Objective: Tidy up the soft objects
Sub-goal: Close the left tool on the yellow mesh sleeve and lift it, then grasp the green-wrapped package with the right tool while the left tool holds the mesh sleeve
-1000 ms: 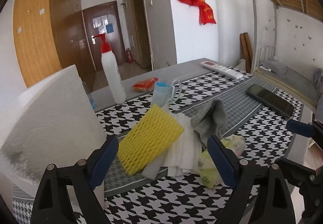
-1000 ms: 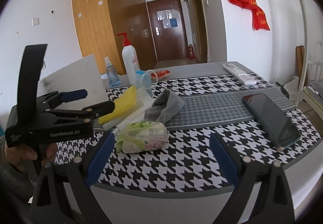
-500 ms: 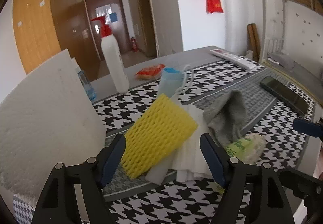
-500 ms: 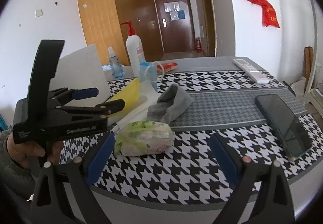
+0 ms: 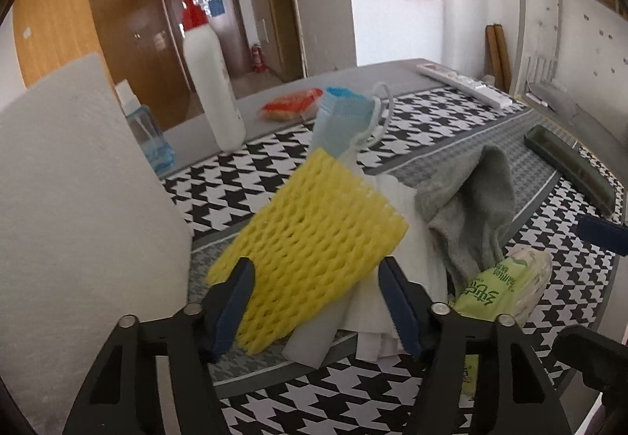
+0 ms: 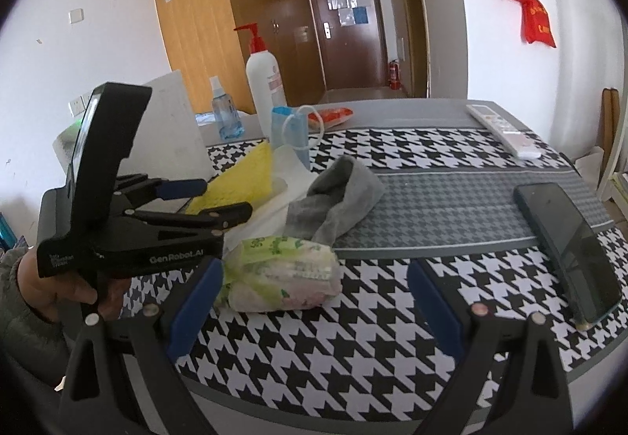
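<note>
Left gripper (image 5: 318, 301) jaws closing around yellow foam net (image 5: 314, 254), not yet pinching; right gripper (image 6: 314, 301) apart, empty, near tissue pack (image 6: 282, 272).

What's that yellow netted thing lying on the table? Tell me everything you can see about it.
The yellow foam net looks like a soft, spongy mesh sleeve, its surface a honeycomb of small holes. It lies flattened and tilted, propped on a pile of white tissue sheets, with a blue face mask just behind it. The left gripper has its blue-padded fingers on either side of the net's near end, jaws closing, the pads not clearly pressing yet.
</note>
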A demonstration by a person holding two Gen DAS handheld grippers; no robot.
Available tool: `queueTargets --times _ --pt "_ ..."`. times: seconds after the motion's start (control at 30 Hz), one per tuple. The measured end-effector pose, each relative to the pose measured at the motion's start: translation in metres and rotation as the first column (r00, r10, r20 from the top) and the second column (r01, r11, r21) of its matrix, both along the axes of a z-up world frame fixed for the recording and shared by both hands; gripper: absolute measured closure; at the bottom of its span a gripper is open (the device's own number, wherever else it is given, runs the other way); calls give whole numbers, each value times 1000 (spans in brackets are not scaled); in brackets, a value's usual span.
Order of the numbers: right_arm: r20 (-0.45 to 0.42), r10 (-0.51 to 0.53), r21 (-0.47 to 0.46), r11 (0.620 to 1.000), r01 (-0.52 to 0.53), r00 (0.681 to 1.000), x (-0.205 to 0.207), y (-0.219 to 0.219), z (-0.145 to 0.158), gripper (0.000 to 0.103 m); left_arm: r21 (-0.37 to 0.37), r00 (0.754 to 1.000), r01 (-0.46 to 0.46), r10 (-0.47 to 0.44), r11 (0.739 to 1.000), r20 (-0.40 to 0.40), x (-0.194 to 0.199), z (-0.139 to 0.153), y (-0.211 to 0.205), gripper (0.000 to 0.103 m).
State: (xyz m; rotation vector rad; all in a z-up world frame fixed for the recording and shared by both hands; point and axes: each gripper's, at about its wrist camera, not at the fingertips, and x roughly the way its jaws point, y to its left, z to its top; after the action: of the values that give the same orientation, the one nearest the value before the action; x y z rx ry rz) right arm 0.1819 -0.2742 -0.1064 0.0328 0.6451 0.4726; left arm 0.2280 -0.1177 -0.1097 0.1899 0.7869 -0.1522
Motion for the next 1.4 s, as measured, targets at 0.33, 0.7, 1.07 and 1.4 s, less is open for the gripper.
queueTargets --times 0.33,0.7,1.07,1.4 --pt "-19 8 -5 1000 -8 1000 8 2 -4 6 -75 1000 8 -11 997 -29 3 3 8 71" --pt "-39 43 -3 999 -43 998 15 9 -4 6 -129 998 49 -44 990 36 -11 18 10 92" --pt "-60 76 -49 996 -79 995 18 30 -7 6 -154 994 67 -53 986 94 -31 33 16 92" --pt "-93 70 -76 994 -77 993 16 38 -14 6 -175 989 98 -77 980 126 -44 40 20 92"
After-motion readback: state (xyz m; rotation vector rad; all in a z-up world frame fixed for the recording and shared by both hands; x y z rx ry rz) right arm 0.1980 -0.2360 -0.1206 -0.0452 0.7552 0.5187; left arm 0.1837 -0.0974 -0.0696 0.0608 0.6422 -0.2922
